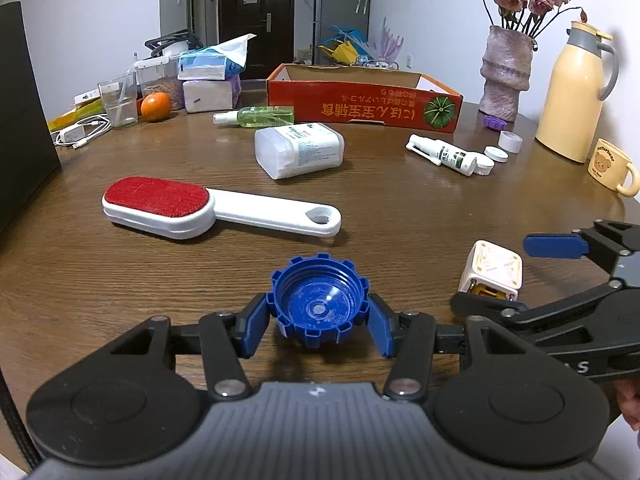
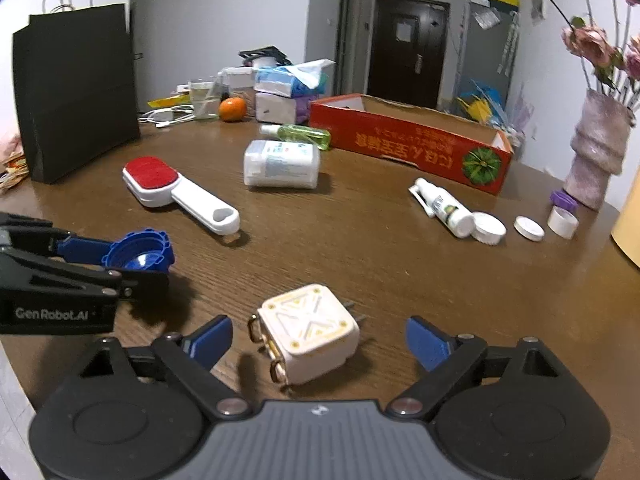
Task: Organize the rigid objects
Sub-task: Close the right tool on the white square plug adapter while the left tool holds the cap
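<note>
My left gripper [image 1: 318, 322] is shut on a blue toothed bottle cap [image 1: 318, 300], open side up, with a blue pad pressed against each side just above the wooden table [image 1: 400, 216]. The right wrist view shows that cap [image 2: 140, 250] tilted in the left gripper [image 2: 132, 260] at the far left. A white cube-shaped plug charger [image 2: 310, 332] lies on the table between the fingers of my right gripper [image 2: 318, 338]. That gripper is open, with a gap on both sides. From the left wrist, the charger [image 1: 492, 272] and right gripper [image 1: 508, 276] are at the right.
Further back lie a red-and-white lint brush [image 1: 216, 208], a white bottle on its side [image 1: 300, 152], a green spray bottle [image 1: 260, 116] and a white spray bottle [image 1: 444, 154] with loose lids. A red cardboard box [image 1: 360, 104] stands behind; vase, yellow jug and mug at right.
</note>
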`<state>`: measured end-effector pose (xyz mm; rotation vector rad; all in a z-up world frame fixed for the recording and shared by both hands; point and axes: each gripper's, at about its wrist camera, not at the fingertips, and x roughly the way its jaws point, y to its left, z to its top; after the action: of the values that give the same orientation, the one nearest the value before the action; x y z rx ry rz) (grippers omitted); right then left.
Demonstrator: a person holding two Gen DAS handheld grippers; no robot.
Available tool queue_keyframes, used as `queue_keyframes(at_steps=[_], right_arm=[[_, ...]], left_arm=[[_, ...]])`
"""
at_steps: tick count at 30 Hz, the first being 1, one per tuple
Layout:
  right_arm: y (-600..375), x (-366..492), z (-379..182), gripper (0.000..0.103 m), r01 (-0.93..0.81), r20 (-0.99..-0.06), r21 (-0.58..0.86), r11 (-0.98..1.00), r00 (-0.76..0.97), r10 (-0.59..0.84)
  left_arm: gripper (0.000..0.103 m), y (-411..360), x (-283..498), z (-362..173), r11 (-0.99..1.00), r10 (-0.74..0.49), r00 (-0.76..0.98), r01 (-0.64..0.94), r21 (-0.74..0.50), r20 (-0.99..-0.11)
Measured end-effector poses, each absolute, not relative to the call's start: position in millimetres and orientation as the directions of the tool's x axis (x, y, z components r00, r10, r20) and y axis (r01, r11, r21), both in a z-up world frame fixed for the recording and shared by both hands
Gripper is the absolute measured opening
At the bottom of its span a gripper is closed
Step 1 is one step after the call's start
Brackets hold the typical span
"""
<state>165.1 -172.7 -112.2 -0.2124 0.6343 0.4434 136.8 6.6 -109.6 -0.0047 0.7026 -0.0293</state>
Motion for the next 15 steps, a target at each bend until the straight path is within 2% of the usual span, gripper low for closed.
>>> queue_keyframes(at_steps=[2,6,10,15], right_arm=[[-171.7,169.3,-115.0,0.088,-0.469,-0.619,-0.053,0.882,0.708,0.34],[-172.5,175.4,-120.2,0.076,-0.477,-0.628,-0.028,0.879,0.692,0.356],[-172.0,178.8,-121.9,0.069,-0.492,-0.622,-0.014,0.87,0.686,0.378],[-170.3,177.7,-122.6,0.067,-0.511,-0.614,-0.02,0.859,0.684,0.393]], left_arm=[[0.053,7.0,137.1,-109.3,1.0,-0.03,0.763,0.024,-0.018,-0.646],[0.053,8.3,138.4,-109.4,0.999,-0.035,0.763,0.024,-0.026,-0.645],[0.053,9.3,139.6,-109.1,0.999,-0.04,0.763,0.028,-0.03,-0.645],[0.053,9.8,143.8,-108.5,0.999,-0.045,0.763,0.027,-0.037,-0.645]])
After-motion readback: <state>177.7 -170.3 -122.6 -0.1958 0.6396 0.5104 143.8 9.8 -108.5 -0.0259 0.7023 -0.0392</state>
